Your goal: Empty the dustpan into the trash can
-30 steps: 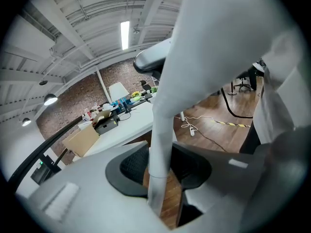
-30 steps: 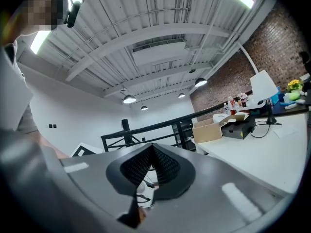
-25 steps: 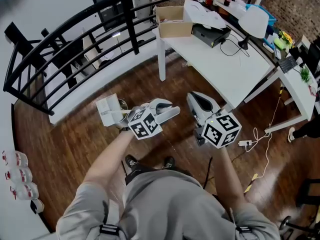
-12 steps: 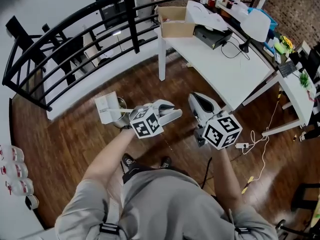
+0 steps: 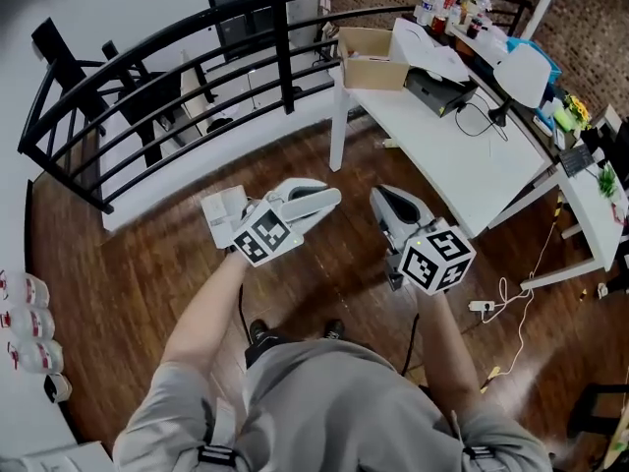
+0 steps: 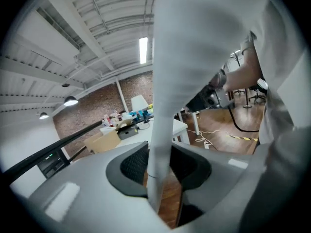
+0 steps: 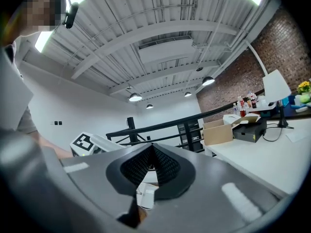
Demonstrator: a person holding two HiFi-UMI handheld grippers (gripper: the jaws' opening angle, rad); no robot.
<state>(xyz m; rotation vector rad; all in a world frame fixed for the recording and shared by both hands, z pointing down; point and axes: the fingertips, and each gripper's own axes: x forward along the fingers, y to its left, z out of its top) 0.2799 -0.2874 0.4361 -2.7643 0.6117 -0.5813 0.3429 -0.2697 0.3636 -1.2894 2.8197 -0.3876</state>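
Note:
In the head view my left gripper [image 5: 327, 201] is held out over the wooden floor, and the white dustpan [image 5: 223, 214] hangs just left of its marker cube. In the left gripper view the dustpan's white handle [image 6: 163, 106] runs upward between the two dark pads [image 6: 133, 165]; the left gripper [image 6: 159, 165] presses on it, its jaws closing a little. My right gripper [image 5: 386, 201] is beside it to the right, shut with nothing held; its tips meet in the right gripper view [image 7: 152, 152]. Below them a piece of the dustpan [image 7: 146, 194] shows. I see no trash can.
A white table [image 5: 447, 150] with a cardboard box [image 5: 373, 57], a lamp [image 5: 519, 72] and cables stands ahead to the right. A black railing [image 5: 167, 77] curves round the far left. Cables and a power strip [image 5: 482, 308] lie on the floor at the right.
My left gripper has risen and shifted left with the dustpan, the pan now closer under its cube. The right gripper has barely moved. The view has shifted slightly.

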